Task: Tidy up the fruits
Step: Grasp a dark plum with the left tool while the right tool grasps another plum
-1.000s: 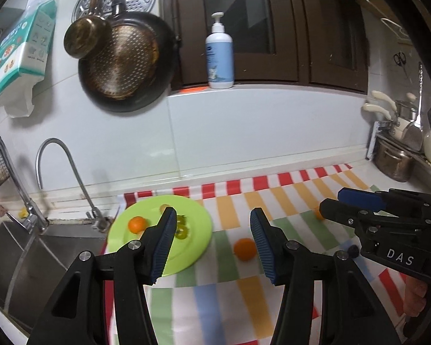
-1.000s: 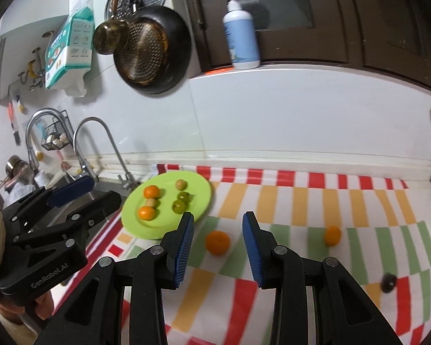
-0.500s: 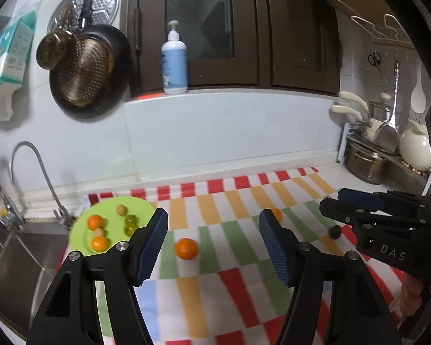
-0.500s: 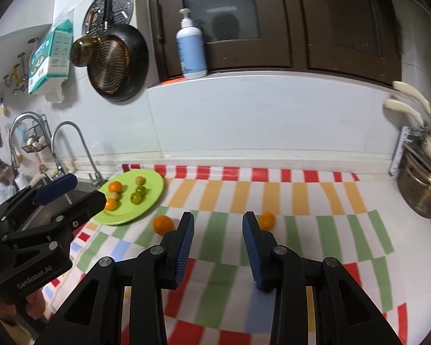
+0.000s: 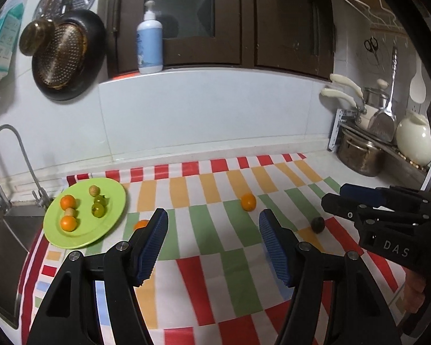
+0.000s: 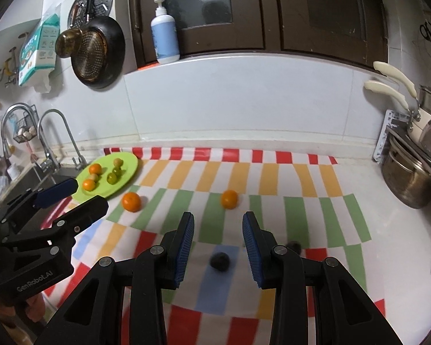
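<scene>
A green plate holds several small fruits: oranges, green ones and beige ones. On the checked cloth lie two loose oranges; one is partly hidden behind my left finger. A dark fruit lies just ahead, between the right fingers; another dark fruit shows behind the right finger, and one shows in the left view. My left gripper is open and empty. My right gripper is open and empty above the cloth.
A sink with taps lies at the left of the plate. A steel pot and dish rack stand at the right. A pan hangs on the wall; a soap bottle stands on the ledge.
Both grippers have swung right and pulled back from the plate. The plate now sits far left. Dark fruits have come into view, one between the right fingers.
</scene>
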`<state>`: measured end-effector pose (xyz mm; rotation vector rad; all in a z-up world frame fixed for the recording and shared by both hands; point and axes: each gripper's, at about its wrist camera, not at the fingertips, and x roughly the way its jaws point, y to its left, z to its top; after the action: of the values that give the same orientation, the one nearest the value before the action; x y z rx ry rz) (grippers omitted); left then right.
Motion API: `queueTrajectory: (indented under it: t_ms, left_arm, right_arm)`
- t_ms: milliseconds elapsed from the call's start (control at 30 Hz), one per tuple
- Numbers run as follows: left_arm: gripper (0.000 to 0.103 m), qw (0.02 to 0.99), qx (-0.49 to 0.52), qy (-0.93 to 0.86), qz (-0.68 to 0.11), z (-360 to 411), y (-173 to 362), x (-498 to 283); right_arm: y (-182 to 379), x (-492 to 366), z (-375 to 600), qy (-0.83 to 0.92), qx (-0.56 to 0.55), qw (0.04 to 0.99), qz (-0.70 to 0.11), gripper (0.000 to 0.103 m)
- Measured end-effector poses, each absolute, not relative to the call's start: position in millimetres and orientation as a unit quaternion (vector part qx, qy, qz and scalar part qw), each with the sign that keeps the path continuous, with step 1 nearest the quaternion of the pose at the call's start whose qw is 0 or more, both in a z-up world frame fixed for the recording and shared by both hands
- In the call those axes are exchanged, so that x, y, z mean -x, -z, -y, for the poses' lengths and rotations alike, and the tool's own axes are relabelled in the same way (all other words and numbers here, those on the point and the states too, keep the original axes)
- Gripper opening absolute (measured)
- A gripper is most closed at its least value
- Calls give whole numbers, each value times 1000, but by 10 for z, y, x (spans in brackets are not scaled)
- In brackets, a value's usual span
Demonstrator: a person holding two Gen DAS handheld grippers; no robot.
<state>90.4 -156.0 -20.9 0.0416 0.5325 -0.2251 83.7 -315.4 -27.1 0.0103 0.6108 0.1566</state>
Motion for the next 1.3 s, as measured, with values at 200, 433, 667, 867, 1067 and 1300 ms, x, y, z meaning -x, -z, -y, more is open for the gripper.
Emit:
queueTrajectory:
  t_ms: [200, 433, 667, 867, 1067, 1300]
  left_arm:
    - [65, 954, -30, 116, -274, 1800, 336, -966]
    - [65, 942, -44, 131, -306, 2047, 564, -1064]
    - [65, 928, -70, 141, -338, 2233, 817, -1168]
    - [64, 915, -68, 166, -361, 2354, 987, -1287]
    - [60, 905, -90, 182, -374, 2531, 1139, -1351]
    - [55, 894, -86, 185, -399, 2594, 1266, -1472]
  right_arm:
    - [377, -885, 3376, -79, 1, 948, -309, 36]
    - [560, -918, 3599, -73, 2, 943, -324, 36]
    - [798, -1034, 3769, -68, -3, 934, -351, 36]
    - [956, -1170, 3844, -64, -6, 927, -370, 36]
    - [1117, -1294, 3943, -56, -14, 920, -388, 36]
    - [1249, -1411, 4011, -56, -25, 914, -400, 36]
